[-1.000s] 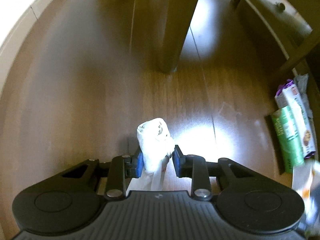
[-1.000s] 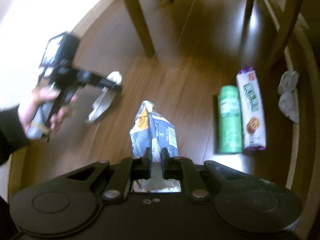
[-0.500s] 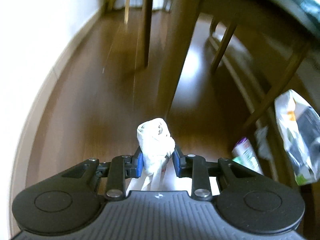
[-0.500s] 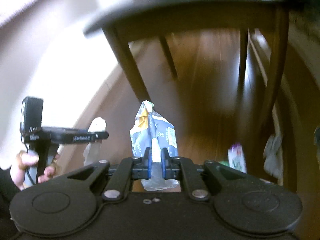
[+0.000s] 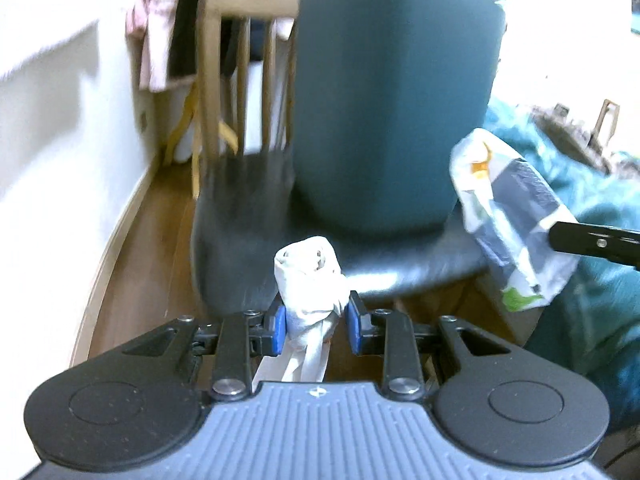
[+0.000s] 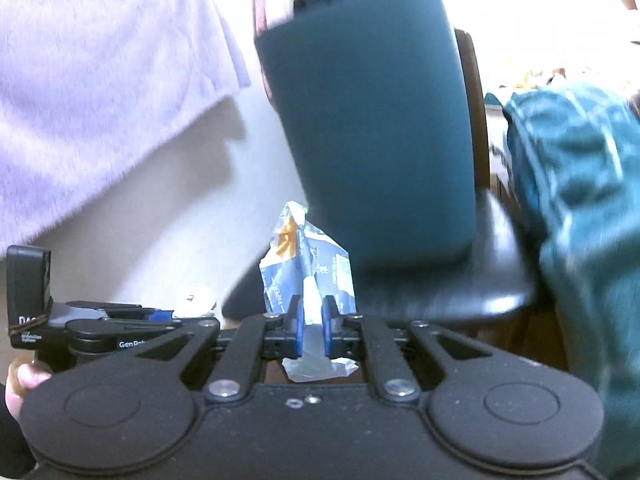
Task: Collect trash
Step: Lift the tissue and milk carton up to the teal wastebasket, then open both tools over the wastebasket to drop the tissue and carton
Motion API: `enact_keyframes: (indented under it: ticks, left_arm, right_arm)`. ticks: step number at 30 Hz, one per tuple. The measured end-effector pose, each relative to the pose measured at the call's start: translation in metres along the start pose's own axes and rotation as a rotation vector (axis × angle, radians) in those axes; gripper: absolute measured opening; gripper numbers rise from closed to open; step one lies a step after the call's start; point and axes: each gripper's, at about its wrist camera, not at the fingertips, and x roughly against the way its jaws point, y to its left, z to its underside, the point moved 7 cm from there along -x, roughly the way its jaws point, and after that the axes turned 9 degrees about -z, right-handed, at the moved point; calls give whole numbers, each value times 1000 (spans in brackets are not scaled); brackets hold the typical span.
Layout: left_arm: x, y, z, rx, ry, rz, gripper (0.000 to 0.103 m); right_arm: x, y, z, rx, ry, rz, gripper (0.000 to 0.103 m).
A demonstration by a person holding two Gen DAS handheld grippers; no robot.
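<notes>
The biggest thing ahead of me is the dark teal bin (image 5: 394,104), standing on the black seat of a wooden chair (image 5: 248,216), with a teal cloth (image 6: 580,184) heaped to its right. I judge this to be the carry step: both pieces of trash are in hand, and the next move calls for lifting each above the bin's rim, which I cannot see from here, before letting go. My right gripper (image 6: 308,326) is pressed nearly together, pinching the flat neck of a crumpled blue-and-white wrapper (image 6: 306,264) just below the bin's front wall. My left gripper (image 5: 314,322) is partly spread, pinching a wadded white tissue (image 5: 310,280) low before the seat.
</notes>
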Motion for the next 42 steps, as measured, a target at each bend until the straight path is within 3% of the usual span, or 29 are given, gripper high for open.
enact_keyframes:
  ticks: [9, 18, 23, 30, 36, 42]
  left_arm:
    - [46, -27, -119, 21, -179, 41, 29]
    - [79, -69, -253, 22, -347, 58, 29]
    - [62, -86, -306, 34, -394, 57, 29]
    - [22, -93, -329, 95, -395, 62, 29]
    - [-28, -83, -322, 186, -289, 90, 29]
    - [-57, -83, -303, 149, -197, 45, 29]
  right_arm:
    - [37, 11, -109, 112, -186, 16, 9]
    - [51, 18, -201, 206, -352, 88, 9]
    - [37, 15, -233, 227, -388, 136, 9]
    - [13, -11, -258, 213, -400, 224, 9]
    - [-21, -41, -251, 171, -306, 245, 9]
    - [-55, -46, -233, 162, -188, 246, 9]
